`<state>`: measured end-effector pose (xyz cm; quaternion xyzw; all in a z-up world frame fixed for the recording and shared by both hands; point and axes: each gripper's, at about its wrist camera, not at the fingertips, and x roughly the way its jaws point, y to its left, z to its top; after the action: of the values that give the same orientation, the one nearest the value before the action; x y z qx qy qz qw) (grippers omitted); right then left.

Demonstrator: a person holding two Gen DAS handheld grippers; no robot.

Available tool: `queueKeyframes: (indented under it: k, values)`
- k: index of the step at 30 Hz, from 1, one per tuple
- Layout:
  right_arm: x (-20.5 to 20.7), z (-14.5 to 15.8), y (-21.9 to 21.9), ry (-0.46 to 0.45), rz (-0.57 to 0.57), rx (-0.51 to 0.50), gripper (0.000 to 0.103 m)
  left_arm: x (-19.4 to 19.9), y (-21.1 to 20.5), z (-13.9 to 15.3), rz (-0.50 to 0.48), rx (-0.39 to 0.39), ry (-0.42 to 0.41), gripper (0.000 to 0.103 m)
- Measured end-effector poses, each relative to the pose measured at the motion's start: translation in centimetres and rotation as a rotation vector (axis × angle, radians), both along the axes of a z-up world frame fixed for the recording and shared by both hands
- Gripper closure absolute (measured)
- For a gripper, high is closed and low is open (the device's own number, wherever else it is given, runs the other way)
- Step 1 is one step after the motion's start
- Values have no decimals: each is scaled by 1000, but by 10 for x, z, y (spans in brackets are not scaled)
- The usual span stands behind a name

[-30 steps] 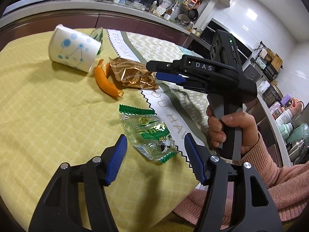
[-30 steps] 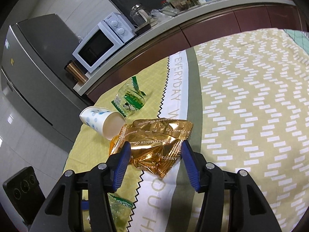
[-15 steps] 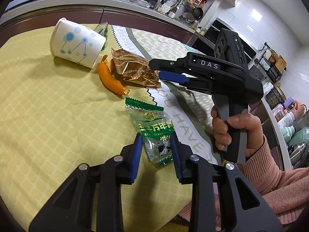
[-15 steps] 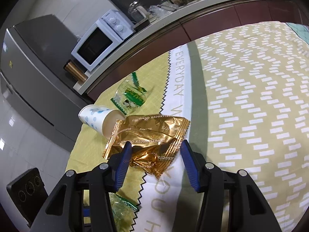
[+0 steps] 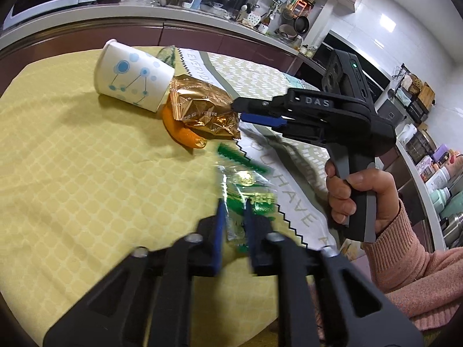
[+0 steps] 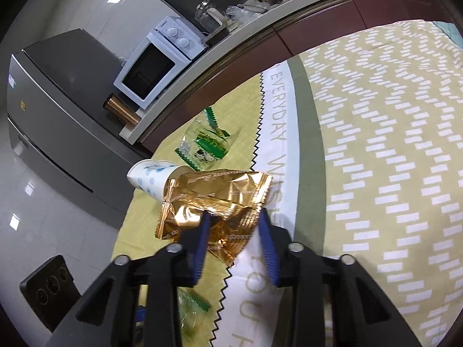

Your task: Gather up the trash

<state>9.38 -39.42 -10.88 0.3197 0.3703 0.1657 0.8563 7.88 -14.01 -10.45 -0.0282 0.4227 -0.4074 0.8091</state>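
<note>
Between the left claw's (image 5: 233, 217) just-closed jaws sat the green wrapper (image 5: 246, 190), pinched at its near end; right claw (image 6: 234, 231) had been closing on the gold wrapper (image 6: 215, 199), its crumpled near edge between the pads; both looked light, crinkly, slippery; grip folds, not flat film.

Yellow tablecloth (image 5: 72, 173), tipped paper cup (image 5: 133, 79), orange peel (image 5: 179, 133), green wrapper (image 6: 205, 144)

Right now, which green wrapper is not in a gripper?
The far green wrapper, lying flat behind the paper cup; the near green wrapper is pinched by the left gripper.
</note>
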Motion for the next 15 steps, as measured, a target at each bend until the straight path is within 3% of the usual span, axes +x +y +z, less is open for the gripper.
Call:
queueKeyframes:
  k: [3,4,10,12,14,15]
  values:
    - [-2,3,-2,-17,-1,12,88,3,10,2,20,-8,-2,94]
    - [-3,3,-2,-23,2,17,97,4,13,2,25,-10,-3,94]
    - [-5,6,3,-35,33,37,97,8,33,6,58,-16,-11,94]
    - [-6,6,2,-31,21,28,94,10,37,6,69,-15,-15,94]
    - [-8,6,-1,-28,-1,24,70,12,42,6,81,-17,-19,95]
    - [-8,5,-3,-26,-15,17,63,13,45,7,87,-20,-20,95]
